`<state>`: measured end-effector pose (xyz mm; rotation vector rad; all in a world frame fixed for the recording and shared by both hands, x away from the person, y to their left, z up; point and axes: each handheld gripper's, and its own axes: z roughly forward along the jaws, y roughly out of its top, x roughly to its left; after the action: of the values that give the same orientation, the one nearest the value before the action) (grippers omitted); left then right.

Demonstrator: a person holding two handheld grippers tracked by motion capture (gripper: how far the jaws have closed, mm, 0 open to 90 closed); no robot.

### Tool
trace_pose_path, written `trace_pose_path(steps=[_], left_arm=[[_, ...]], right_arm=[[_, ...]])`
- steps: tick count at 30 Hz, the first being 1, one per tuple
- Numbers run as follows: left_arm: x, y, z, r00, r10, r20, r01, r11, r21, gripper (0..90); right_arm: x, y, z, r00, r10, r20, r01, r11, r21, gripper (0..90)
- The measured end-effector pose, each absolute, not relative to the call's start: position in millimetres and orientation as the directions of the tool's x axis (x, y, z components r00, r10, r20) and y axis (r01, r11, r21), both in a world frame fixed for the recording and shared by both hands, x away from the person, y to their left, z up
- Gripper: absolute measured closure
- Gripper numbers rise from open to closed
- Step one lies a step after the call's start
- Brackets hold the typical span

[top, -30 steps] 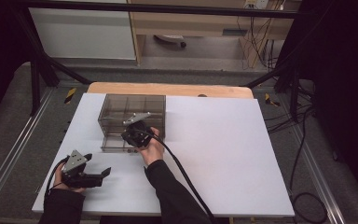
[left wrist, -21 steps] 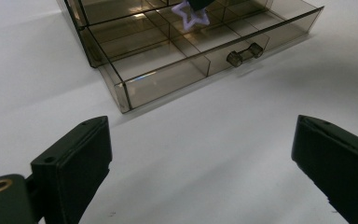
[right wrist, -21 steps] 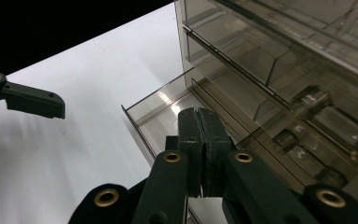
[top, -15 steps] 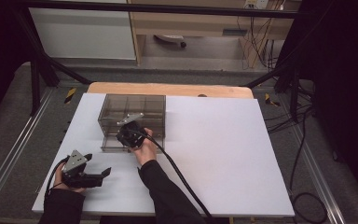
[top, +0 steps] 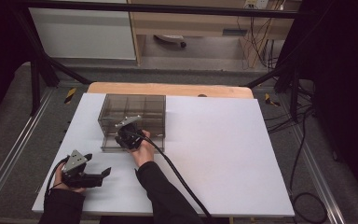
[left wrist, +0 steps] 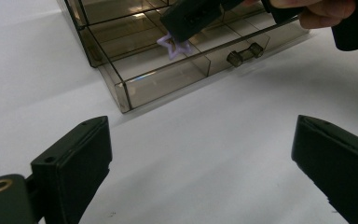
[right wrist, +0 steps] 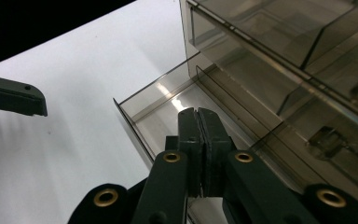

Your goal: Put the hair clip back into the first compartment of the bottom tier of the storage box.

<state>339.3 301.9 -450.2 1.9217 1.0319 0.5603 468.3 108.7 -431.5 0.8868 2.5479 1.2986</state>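
While the left gripper [top: 101, 173] rests low on the white table [top: 223, 154] at the near left, its jaws stand spread wide with nothing between them; the left gripper view looks past both black jaws across bare tabletop. Held by the left hand [top: 67, 179], it sits well apart from the smoky clear drawer box [top: 133, 112] farther back.

Beyond it, the right gripper [top: 127, 135] is over the box's pulled-out bottom drawer [left wrist: 168, 77], gripped by the right hand [top: 142, 147]. Its jaws are pressed together, pad against pad, as the right gripper view shows [right wrist: 198, 135]. That view does not show anything between the pads.

In the left gripper view a small pale purple star [left wrist: 173, 45] sits right at the tip of the right gripper [left wrist: 186, 23], above the drawer's left-hand compartment. The star appears pinched at that tip, but whether it also touches the drawer floor cannot be told. A partition wall separates this compartment from the next; the drawer handle [left wrist: 246, 52] lies on the front wall, off to the side of the star.

Farther back, the box's upper tiers stand shut, divided into compartments. Behind the white surface a wooden table edge [top: 168, 88] runs across.
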Motion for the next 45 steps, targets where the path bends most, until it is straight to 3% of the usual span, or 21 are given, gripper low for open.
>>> trace_pose_path(steps=[8,9,24,45], left_arm=[[339.4,302.2,-450.2,0.558,0.83,-0.01,0.444,-0.288,0.848,4.8],[339.4,302.2,-450.3,0.558,0.83,-0.01,0.444,-0.289,0.848,4.8],[339.4,302.0,-450.3,0.557,0.831,-0.011,0.445,-0.287,0.848,4.8],[339.8,301.8,-450.3,0.558,0.83,-0.01,0.446,-0.29,0.847,4.8]], right_arm=[[468.6,111.1,-435.8,-0.816,0.562,0.136,0.442,0.456,0.773,86.2],[468.5,110.6,-434.8,-0.816,0.563,0.13,0.436,0.453,0.778,80.8],[449.9,93.9,-399.7,-0.83,0.55,0.092,0.374,0.427,0.823,62.2],[427.6,10.5,-371.6,-0.793,0.601,0.103,0.378,0.352,0.856,30.9]])
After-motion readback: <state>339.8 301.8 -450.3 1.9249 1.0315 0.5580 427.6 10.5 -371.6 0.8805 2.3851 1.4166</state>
